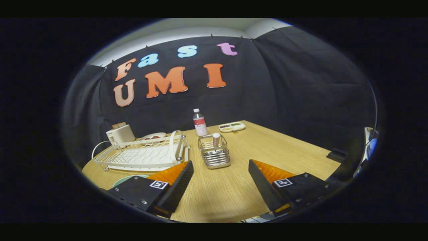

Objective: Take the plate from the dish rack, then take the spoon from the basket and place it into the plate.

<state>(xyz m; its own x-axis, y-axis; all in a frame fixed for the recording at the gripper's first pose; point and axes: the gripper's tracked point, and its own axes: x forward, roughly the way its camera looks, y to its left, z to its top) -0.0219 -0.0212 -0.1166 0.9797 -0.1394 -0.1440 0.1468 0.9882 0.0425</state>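
My gripper [220, 163] stands open above the wooden table [274, 147], with nothing between its fingers. Just beyond the fingertips is a metal wire basket [214, 156], and a spoon handle [216, 139] sticks upright out of it. The white wire dish rack [142, 154] sits left of the basket, and I see no dishes standing in it. A pale green plate [128, 178] lies flat on the table in front of the rack; the left finger hides most of it.
A water bottle [199, 122] stands behind the basket. Farther back is a divided snack tray [231, 126]. A white toaster [120, 134] and a dish with red food [152, 136] sit behind the rack. A small black object [337, 155] lies near the table's right edge.
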